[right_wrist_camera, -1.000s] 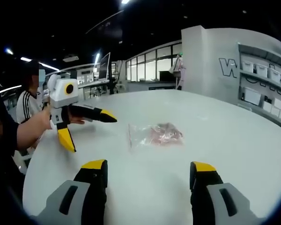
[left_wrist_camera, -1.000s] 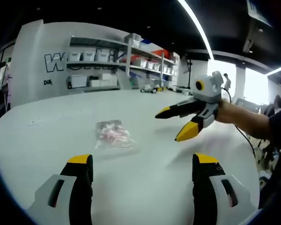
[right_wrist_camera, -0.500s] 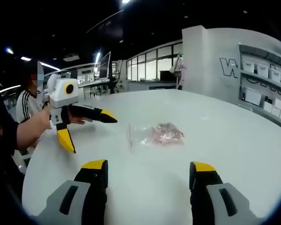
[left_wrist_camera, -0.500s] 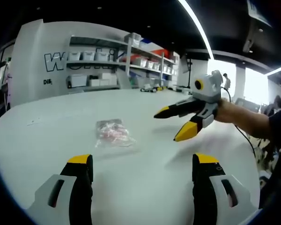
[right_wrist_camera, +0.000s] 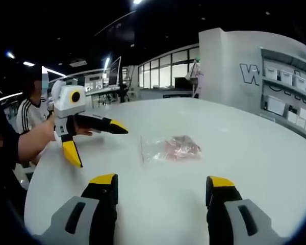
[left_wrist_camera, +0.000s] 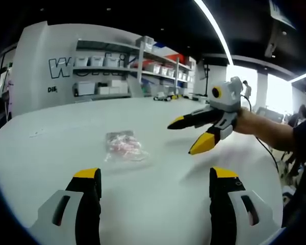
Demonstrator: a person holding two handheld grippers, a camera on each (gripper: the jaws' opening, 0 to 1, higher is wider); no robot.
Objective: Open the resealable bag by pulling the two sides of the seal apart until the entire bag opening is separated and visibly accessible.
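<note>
A small clear resealable bag [left_wrist_camera: 123, 145] with pinkish contents lies flat on the white table [left_wrist_camera: 158, 204], its seal end towards the left in the right gripper view [right_wrist_camera: 169, 148]. My left gripper [left_wrist_camera: 155, 181] is open, hovering short of the bag with nothing between its jaws. In that view the right gripper [left_wrist_camera: 191, 133] comes in from the right, open, above the table beside the bag. My right gripper [right_wrist_camera: 160, 186] is also open and empty, short of the bag. The left gripper [right_wrist_camera: 99, 140] appears at the left of the right gripper view, open, apart from the bag.
Shelves [left_wrist_camera: 127, 66] with white bins stand against a grey wall behind the table. A person in a striped shirt [right_wrist_camera: 30, 115] sits beyond the table's far edge. A hand and sleeve [left_wrist_camera: 275, 132] hold the right gripper. Small objects [left_wrist_camera: 166, 97] sit at the table's far edge.
</note>
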